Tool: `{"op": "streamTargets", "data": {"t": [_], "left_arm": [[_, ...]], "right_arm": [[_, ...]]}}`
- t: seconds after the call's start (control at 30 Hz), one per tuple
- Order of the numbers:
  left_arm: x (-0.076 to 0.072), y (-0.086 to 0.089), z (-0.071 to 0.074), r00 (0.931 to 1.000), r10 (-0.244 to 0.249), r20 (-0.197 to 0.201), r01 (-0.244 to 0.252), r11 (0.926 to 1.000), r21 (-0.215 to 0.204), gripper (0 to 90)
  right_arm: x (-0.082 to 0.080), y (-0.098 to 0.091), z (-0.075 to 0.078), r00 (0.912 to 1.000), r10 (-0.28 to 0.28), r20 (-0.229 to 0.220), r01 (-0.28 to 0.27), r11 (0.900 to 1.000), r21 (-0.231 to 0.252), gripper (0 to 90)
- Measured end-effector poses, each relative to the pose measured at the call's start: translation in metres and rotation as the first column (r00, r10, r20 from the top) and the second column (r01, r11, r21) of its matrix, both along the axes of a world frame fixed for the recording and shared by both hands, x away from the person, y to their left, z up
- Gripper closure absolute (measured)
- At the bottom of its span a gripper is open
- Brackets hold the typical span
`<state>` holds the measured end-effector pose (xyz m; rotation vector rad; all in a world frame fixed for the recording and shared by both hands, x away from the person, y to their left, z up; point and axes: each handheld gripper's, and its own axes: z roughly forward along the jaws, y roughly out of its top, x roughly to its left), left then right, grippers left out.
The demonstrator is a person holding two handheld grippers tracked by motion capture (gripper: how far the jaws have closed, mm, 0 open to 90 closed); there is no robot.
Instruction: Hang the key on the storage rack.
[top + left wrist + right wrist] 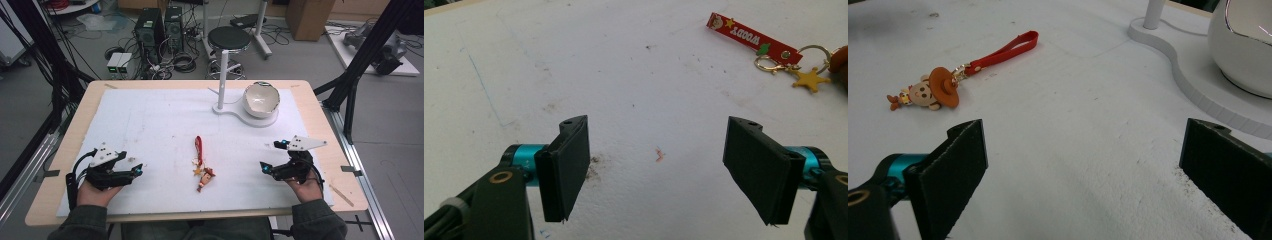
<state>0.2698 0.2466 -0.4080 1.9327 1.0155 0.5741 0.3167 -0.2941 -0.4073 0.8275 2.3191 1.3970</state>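
1. Both pairs of jaws are spread wide with nothing between them: my left gripper (pixel 131 170) rests near the front left of the white mat (pixel 150 120), my right gripper (pixel 274 157) near the front right.
2. Between them, well apart from each, lies the Woody keychain (pixel 202 165), on the mat's front middle, its red strap (pixel 1004 49) pointing away from me and the figure (pixel 925 92) nearest me.
3. To pick it up well, I would judge the strap the better hold: flat, limp and narrow, so I would bring one jaw in low on each side of it and close across its width, not along it.
4. The figure looks like moulded rubbery plastic, rounded, with a wide orange hat; pads may slip off that curve.
5. Gold clasp, ring and star charm (pixel 808 79) are small hard metal; I would avoid pinching there.
6. At the back right a glossy white bowl (pixel 260 99) sits tilted on a flat white stand (pixel 235 111) with an upright post.
7. Pads (pixel 955 167) are matt black and finely textured.
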Motion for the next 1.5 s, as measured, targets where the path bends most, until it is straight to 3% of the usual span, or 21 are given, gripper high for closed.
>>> {"op": "streamTargets", "data": {"t": [0.67, 1.13, 1.23, 1.5], "left_arm": [[-0.001, -0.003, 0.001, 0.9999, -0.01, 0.005, 0.01, 0.9999, 0.003, 27.2], [-0.002, -0.002, 0.0, 0.9999, -0.011, 0.005, 0.011, 0.9999, 0.009, 27.2], [-0.003, -0.003, 0.0, 0.9999, -0.01, 0.006, 0.01, 0.9999, 0.005, 27.2], [-0.003, -0.001, 0.001, 1.0, 0.0, 0.01, 0.0, 1.0, 0.001, 27.3]], "right_arm": [[-0.004, 0.0, 0.0, 1.0, -0.009, 0.0, 0.009, 0.9999, -0.007, 4.3], [-0.002, 0.008, 0.0, 0.9997, 0.002, -0.024, -0.002, 0.9999, -0.011, 4.9], [-0.001, 0.01, 0.001, 0.9998, 0.009, -0.017, -0.01, 0.9999, -0.013, 5.0], [0.005, 0.02, 0.011, 0.9984, 0.029, -0.048, -0.029, 0.9996, 0.004, 4.9]]}}
